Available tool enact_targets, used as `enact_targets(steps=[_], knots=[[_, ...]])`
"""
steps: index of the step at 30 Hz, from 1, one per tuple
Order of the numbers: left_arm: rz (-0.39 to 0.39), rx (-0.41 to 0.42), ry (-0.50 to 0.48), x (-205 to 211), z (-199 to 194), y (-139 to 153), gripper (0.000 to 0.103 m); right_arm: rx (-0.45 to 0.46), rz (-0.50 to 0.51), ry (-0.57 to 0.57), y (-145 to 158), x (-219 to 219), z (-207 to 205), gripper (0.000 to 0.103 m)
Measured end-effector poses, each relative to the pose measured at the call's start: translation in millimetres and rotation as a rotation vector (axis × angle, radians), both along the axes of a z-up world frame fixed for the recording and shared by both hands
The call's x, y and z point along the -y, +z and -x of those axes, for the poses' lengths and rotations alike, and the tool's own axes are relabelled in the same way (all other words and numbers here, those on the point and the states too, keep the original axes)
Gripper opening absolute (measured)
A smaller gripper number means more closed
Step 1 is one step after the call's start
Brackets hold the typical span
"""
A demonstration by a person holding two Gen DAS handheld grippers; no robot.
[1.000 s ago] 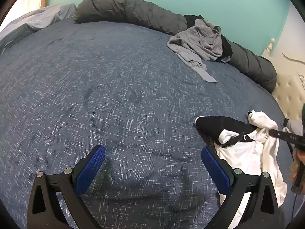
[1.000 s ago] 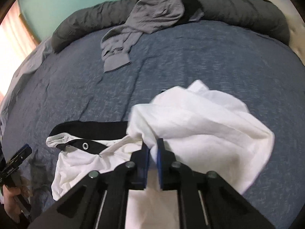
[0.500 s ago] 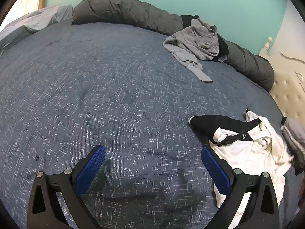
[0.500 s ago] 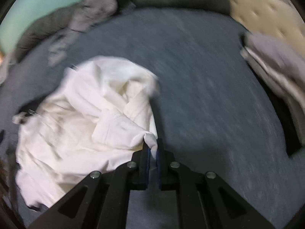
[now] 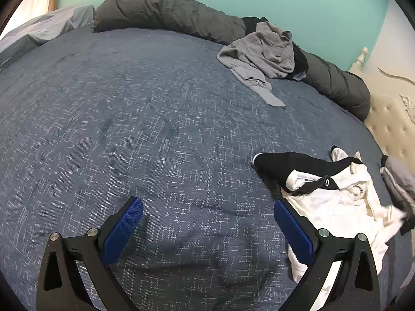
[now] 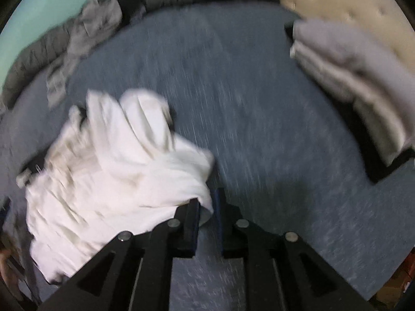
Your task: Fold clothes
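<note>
Near the bed's (image 5: 155,134) headboard-side edge lies the crumpled white garment (image 6: 109,171). Right tongs (image 6: 208,207) are opening, its corner between them; left tongs (image 5: 207,223) gape empty. Next: spread it flat.

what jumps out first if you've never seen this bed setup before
The crumpled white garment with black trim, near the bed's front right, a corner of it between the right gripper jaws as they open. Next, the grey hoodie dumped on the dark rolled duvet along the teal wall. The left gripper hangs wide open over bare blue bedspread.
</note>
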State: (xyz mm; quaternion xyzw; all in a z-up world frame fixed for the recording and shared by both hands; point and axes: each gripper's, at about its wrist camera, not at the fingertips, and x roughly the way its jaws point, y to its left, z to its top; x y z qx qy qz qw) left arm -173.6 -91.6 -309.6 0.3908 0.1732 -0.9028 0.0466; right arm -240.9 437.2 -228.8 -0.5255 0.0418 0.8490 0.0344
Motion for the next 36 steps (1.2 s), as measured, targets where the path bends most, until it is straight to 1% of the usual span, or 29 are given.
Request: enact_targets(steps=[3,7,12,15,17,20,22,24,29,32,33,36], knots=[[0.004,0.009,-0.011,-3,0,0,0.103,-0.08,-0.012,0.017,27,12,9,0.013],[-0.012,0.017,-0.016,-2,2,-2,0.103,-0.167,-0.017,0.027,48,30,22,0.016],[-0.031,0.02,-0.025,-3,3,-2,0.103,-0.184,0.034,0.157,39,73,58,0.022],[-0.031,0.02,-0.029,-4,4,-2,0.103,-0.137,0.049,0.261,15,108,82,0.03],[-0.036,0.019,-0.035,-4,5,-1,0.103,-0.116,0.081,0.299,2,125,91,0.031],[-0.041,0.013,-0.042,-3,6,0,0.103,-0.115,0.084,0.368,-13,149,104,0.031],[-0.044,0.013,-0.038,-1,7,0,0.103,-0.11,0.069,0.394,-18,162,110,0.031],[-0.053,0.018,-0.036,1,9,-2,0.103,-0.087,0.072,0.394,-26,168,120,0.031],[-0.055,0.032,-0.035,1,12,-7,0.103,-0.012,0.087,0.32,-50,159,134,0.031],[-0.051,0.032,-0.038,1,11,-7,0.103,-0.001,0.079,0.299,-59,152,137,0.031],[-0.05,0.028,-0.037,0,11,-6,0.103,-0.005,0.1,0.297,-61,149,139,0.031],[-0.048,0.026,-0.036,1,11,-6,0.103,-0.017,0.107,0.284,-62,146,145,0.033]])
